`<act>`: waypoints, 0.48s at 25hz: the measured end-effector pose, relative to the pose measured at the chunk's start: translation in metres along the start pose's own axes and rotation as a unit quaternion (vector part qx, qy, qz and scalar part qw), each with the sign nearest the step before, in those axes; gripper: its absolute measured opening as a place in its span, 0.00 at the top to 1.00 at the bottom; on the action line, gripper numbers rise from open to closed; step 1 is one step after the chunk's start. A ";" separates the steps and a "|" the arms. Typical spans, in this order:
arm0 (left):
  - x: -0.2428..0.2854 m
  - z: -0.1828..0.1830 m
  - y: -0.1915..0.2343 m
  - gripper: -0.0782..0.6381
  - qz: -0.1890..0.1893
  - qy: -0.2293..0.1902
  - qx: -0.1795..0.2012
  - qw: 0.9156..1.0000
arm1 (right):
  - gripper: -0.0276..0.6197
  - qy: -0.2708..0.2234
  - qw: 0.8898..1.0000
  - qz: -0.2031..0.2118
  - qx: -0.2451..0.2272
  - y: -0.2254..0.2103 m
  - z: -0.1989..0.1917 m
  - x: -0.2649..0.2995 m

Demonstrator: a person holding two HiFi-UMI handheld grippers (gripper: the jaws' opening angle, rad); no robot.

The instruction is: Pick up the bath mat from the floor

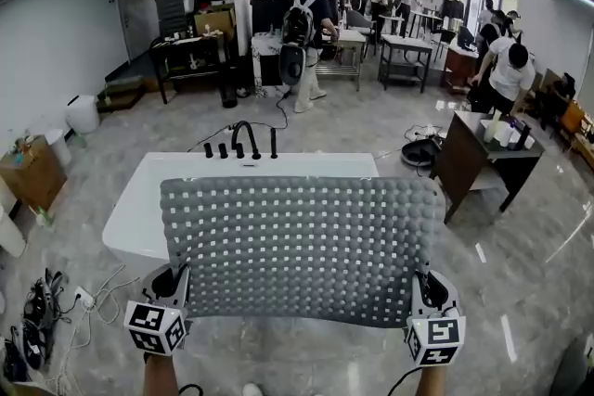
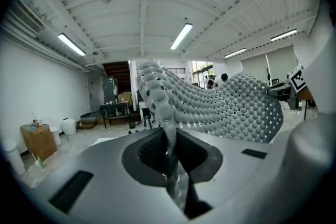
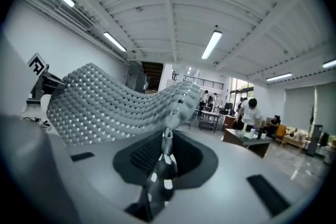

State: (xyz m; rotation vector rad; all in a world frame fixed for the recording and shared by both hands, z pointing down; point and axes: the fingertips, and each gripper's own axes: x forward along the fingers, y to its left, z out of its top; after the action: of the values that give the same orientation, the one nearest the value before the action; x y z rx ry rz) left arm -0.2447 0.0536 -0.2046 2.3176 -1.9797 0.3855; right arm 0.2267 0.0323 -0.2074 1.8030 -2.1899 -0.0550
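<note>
Grey bumpy mat [image 1: 299,250] full of holes fills mid-frame, bottom corners pinched by left hand-held gripper [image 1: 170,290] and right hand-held gripper [image 1: 426,300].

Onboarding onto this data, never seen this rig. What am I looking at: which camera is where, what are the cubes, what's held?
No robot here: a person holds a hand tool with a two-jaw claw in each hand. The head view comes from a camera on the person's head, looking down. In it the left claw and right claw hold up a grey bumpy mat, spread between them, off the floor, with a white tub behind it. The marker cubes are parts of the claws. The other two pictures come from a camera riding on each claw, looking along its jaws: each shows the jaws shut on an edge of the mat.
</note>
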 end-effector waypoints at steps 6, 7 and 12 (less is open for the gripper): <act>-0.021 0.033 0.009 0.84 0.019 -0.038 0.012 0.999 | 0.85 -0.038 0.999 -0.003 0.007 0.001 0.027 -0.010; -0.024 0.036 0.011 0.84 0.021 -0.042 0.013 0.999 | 0.85 -0.042 0.999 -0.004 0.008 0.002 0.030 -0.011; -0.033 0.045 0.017 0.84 0.026 -0.058 0.013 0.998 | 0.85 -0.052 0.999 -0.007 0.007 0.007 0.041 -0.015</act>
State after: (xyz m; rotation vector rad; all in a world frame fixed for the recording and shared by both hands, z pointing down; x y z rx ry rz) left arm -0.2594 0.0730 -0.2576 2.3591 -2.1035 0.2875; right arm 0.2118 0.0417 -0.2476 1.8639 -2.2532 -0.1405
